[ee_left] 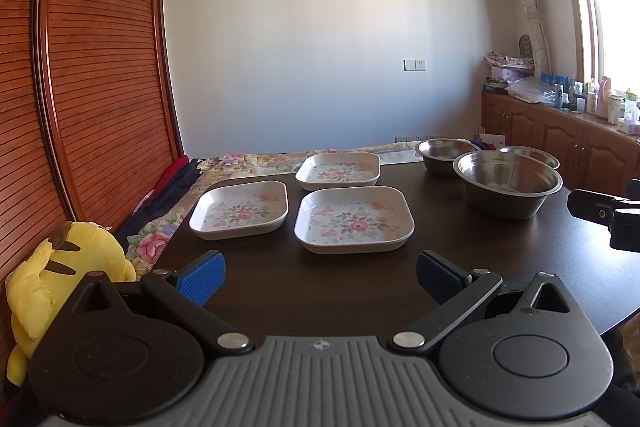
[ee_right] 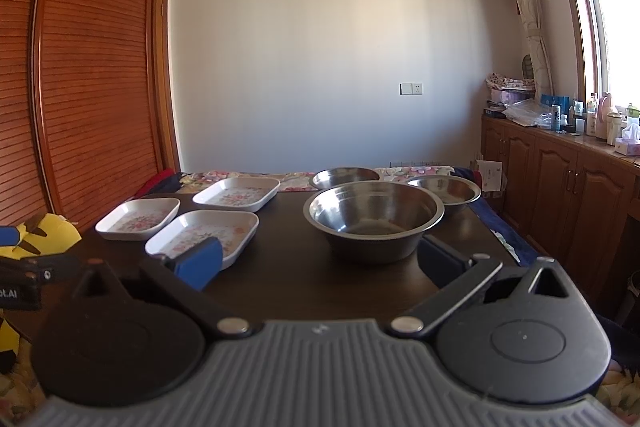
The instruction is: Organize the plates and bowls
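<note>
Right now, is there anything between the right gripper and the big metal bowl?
Nothing. The right wrist view shows only bare dark table between the right gripper and the big metal bowl.

Three square plates [ee_left: 353, 219] white, pink flower and butterfly print inside. Three bowls [ee_left: 508, 183] plain silver steel. Table [ee_left: 320, 291] dark brown. Gripper pads [ee_left: 202, 277] blue. Plush toy [ee_left: 60, 279] yellow, brown-black stripes. Cloth [ee_left: 248, 163] behind table floral, pink and green. Wardrobe [ee_left: 100, 67] reddish-brown, slatted.
</note>
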A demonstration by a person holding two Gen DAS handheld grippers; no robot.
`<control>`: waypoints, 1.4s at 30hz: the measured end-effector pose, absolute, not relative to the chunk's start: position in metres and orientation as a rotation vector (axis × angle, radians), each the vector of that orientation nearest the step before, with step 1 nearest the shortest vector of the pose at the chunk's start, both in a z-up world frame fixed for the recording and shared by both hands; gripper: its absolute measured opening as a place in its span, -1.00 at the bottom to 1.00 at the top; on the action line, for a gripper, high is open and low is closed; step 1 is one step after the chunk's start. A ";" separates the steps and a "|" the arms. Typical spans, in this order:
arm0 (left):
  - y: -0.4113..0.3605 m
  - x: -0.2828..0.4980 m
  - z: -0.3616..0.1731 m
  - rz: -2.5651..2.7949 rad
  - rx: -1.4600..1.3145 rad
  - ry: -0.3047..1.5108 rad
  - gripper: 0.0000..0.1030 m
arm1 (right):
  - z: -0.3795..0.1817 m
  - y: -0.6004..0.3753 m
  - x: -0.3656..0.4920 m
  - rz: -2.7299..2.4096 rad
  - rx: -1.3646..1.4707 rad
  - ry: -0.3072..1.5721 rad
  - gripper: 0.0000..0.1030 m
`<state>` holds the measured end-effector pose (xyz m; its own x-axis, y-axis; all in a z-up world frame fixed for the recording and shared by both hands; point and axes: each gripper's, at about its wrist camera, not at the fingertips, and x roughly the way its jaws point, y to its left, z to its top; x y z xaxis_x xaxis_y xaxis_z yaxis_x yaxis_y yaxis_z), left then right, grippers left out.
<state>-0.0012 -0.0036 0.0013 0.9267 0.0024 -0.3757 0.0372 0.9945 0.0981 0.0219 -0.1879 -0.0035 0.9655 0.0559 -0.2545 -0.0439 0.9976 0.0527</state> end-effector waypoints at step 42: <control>0.001 0.003 -0.003 -0.025 0.101 0.402 1.00 | -0.002 -0.186 0.020 0.048 0.047 0.253 1.00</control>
